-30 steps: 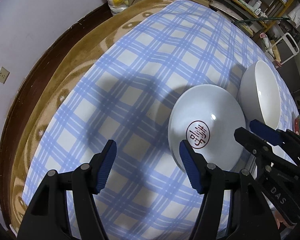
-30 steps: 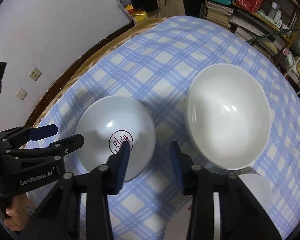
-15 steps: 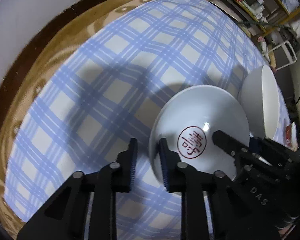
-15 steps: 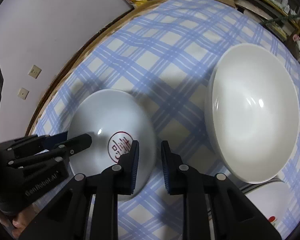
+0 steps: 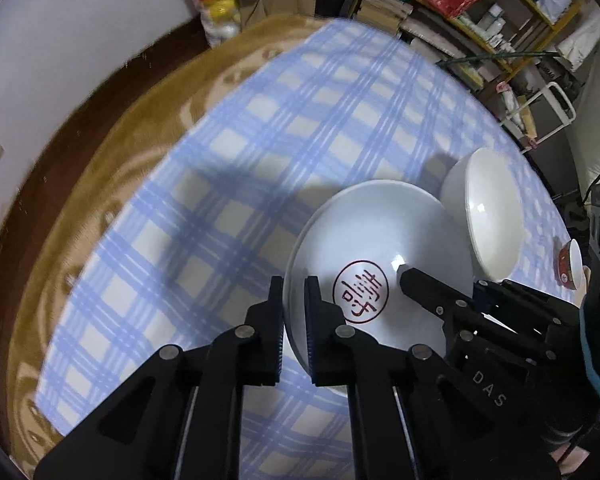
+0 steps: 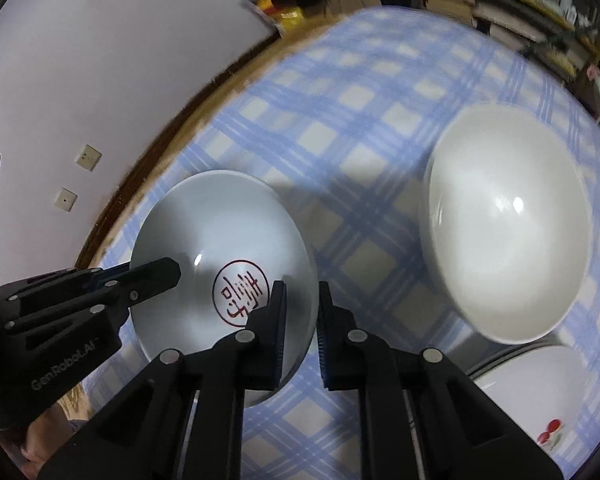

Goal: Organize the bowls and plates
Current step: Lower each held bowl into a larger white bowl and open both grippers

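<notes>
Both grippers have just been closing on the stamped bowl (image 5: 380, 264) from opposite rims: the left gripper (image 5: 294, 320) and the right gripper (image 6: 302, 320) each pinch its wall. It sits near the table's (image 5: 228, 152) near edge, beside the plain white bowl (image 6: 508, 232). Judging by this, a two-handed lift comes next.
</notes>
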`<state>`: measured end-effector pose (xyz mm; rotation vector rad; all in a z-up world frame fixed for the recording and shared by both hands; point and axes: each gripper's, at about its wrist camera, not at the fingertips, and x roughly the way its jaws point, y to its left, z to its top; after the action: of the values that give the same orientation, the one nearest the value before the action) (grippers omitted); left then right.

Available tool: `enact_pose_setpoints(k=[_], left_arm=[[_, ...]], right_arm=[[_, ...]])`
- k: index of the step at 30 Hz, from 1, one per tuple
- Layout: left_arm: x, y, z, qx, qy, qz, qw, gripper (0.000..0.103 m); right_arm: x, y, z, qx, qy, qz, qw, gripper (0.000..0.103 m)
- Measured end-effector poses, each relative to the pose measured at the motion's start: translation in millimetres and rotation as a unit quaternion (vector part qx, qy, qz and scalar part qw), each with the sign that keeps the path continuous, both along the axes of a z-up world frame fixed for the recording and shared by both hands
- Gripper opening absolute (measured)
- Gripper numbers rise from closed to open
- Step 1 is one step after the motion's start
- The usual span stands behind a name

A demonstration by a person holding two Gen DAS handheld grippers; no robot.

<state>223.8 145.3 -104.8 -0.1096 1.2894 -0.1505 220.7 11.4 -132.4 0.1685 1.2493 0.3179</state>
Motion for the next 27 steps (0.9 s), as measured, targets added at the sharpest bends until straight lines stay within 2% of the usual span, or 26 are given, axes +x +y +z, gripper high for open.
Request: enact_pose_setpoints(k=[3,7,13,16,19,24,27], left_arm=[[1.9,-8.5,25.0,-0.002,-0.024,-0.003,0.9997,0.008],[6.1,-24.4,48.7,-0.008,-0.042,-0.007,0.999,0.008],[17.2,-61.8,49.0,-0.013,-0.037,0.012,0.9992,0.008],[18.6,-84.6,44.6,-0.017,-0.031,0.005,0.9994,0.01],[20.0,-108.7,40.0,-0.008,-0.032,-0.003,0.9995,0.011],[26.4,-142.7,32.6,-0.004,-0.028,-0.012,0.9995,0.011],[27.9,-158.1,23.6,0.014,-0.022,-0.028,0.9993,0.011]], right_arm=[[2.8,-10.8,18.5,0.019,-0.011,-0.008,1.0,0.015],[7.4,-29.7,46.5,0.019,-0.047,-0.015,0.999,0.015],[15.7,-66.2,70.0,0.018,-0.071,-0.01,0.997,0.015],[14.5,-82.5,73.0,-0.011,-0.089,-0.001,0.996,0.015],[11.6,-102.4,70.4,-0.019,-0.098,-0.004,0.995,0.015],[11.2,-139.7,55.6,0.009,-0.093,-0.03,0.995,0.015],[9.0,-160.6,43.4,0.046,-0.088,-0.045,0.994,0.015]])
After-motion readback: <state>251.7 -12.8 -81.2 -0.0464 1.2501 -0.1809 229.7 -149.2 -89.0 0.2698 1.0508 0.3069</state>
